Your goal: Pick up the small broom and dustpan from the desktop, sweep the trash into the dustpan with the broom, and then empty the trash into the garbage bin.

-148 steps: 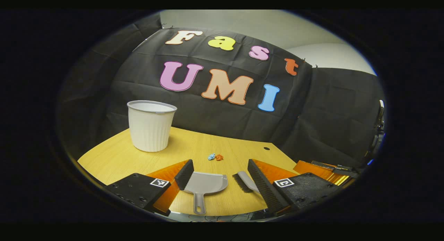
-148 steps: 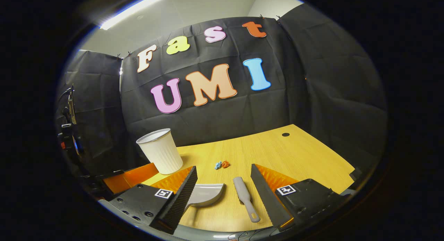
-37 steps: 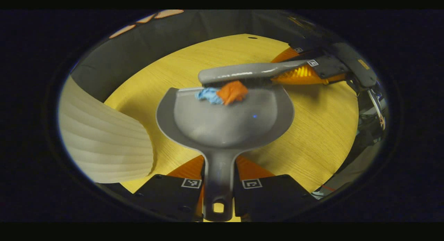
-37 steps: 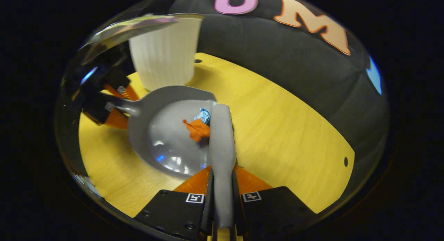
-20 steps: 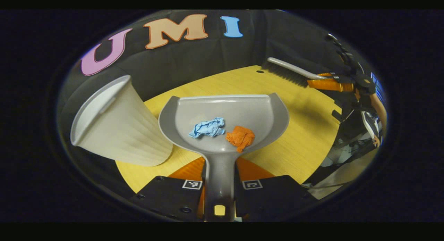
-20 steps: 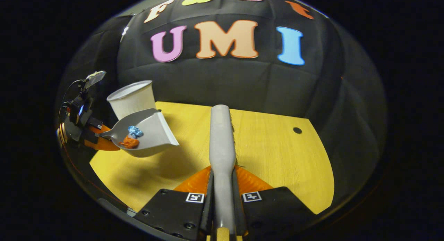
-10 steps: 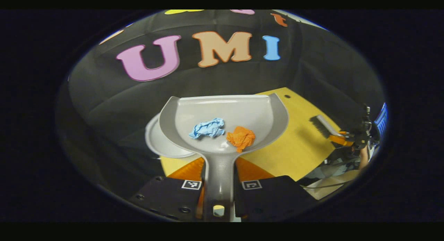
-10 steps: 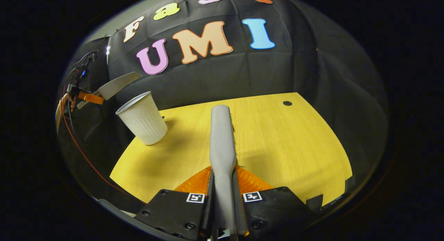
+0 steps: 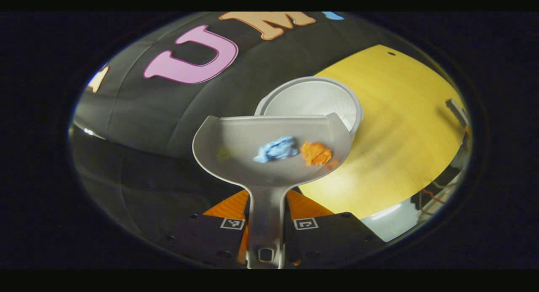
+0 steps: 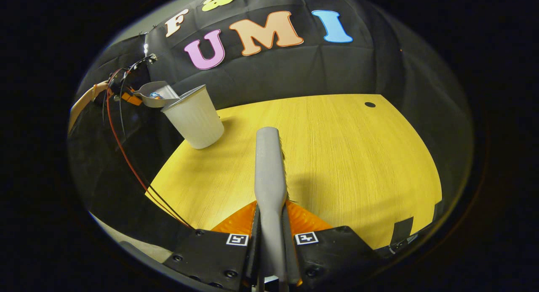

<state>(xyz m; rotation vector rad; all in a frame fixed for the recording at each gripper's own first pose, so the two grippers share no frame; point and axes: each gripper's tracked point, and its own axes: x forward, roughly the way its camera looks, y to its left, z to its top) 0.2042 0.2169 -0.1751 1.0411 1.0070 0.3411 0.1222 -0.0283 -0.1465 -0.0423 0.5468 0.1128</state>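
With our left hand-held gripper [image 9: 266,235] clenched on the stiff grey plastic dustpan [image 9: 271,151] handle, we judge the crumpled blue [image 9: 276,148] and orange paper scraps [image 9: 316,152] light, sliding readily into the white ribbed garbage bin [image 9: 313,102].

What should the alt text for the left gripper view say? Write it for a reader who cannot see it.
The left gripper clamps the handle of a grey dustpan held over the open mouth of a white garbage bin, with a blue paper scrap and an orange paper scrap lying in the pan. The bin stands on a yellow wooden desktop.
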